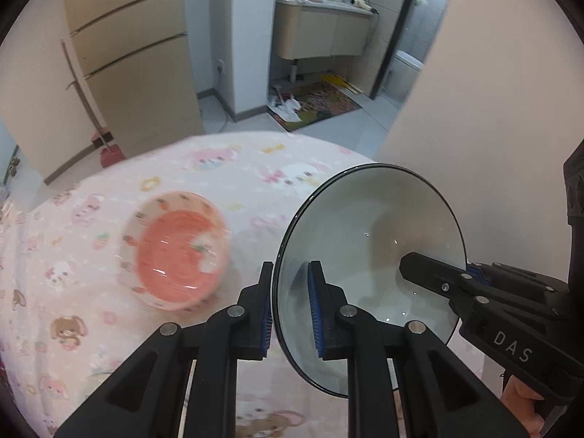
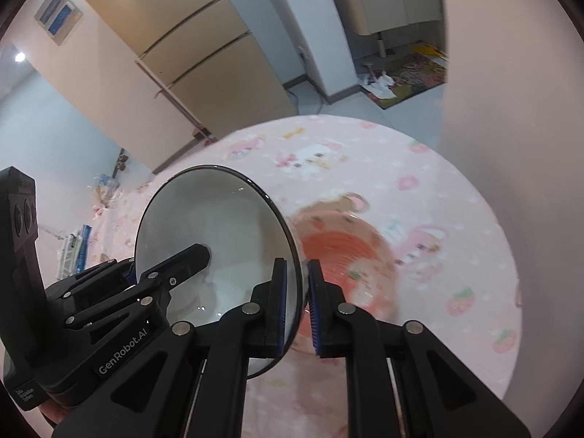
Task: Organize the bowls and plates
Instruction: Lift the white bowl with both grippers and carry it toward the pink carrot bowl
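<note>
Blur smears the pink bowl [image 1: 175, 252], which sits on the worktop [image 1: 255, 175] ahead and left of the left gripper [image 1: 290, 310]; its pattern is hard to read. Grey bowl [image 1: 368, 241] hangs tilted above the cloth, its base hidden from both cameras. Left gripper clamps its near rim, one pad inside and one outside. Right gripper [image 2: 295, 306] pinches the opposite rim likewise. Round worktop edge lies beyond; open cloth spreads to the right gripper's right. Both grippers slant steeply downward.
</note>
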Demonstrator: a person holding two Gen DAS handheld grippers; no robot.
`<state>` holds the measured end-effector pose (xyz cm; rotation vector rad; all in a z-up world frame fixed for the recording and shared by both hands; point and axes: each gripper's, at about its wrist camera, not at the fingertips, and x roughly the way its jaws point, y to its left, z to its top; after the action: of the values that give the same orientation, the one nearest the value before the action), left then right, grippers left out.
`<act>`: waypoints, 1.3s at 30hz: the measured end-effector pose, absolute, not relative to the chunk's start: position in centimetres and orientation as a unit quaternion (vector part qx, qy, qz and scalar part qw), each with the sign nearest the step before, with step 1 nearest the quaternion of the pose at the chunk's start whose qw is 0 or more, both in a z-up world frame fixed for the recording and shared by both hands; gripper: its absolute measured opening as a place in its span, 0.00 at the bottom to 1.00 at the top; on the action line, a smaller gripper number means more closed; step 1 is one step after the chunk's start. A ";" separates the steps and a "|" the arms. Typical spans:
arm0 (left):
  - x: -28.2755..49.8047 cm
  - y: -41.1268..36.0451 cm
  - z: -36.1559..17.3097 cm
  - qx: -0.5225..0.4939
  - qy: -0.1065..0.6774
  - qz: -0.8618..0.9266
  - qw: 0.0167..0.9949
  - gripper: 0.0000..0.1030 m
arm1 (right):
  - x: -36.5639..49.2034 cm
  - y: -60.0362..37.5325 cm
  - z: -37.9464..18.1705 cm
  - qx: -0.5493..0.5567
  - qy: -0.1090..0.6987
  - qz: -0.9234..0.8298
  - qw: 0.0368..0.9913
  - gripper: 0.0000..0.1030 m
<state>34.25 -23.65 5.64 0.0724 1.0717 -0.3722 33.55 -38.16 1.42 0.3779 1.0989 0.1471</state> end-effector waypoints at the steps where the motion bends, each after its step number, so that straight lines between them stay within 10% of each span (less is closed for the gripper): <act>1: 34.6 -22.9 5.9 0.034 0.506 -0.170 0.845 0.18 | 34.0 -37.4 1.6 0.176 0.518 0.074 0.834 0.12; 39: 43.1 -11.5 -2.2 0.017 0.568 -0.088 0.818 0.19 | 44.3 -24.4 -5.1 0.116 0.583 0.101 0.798 0.12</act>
<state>43.09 -11.53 -2.25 0.0362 1.2105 -0.1877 44.26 -24.36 -5.05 0.2492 1.2514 0.2166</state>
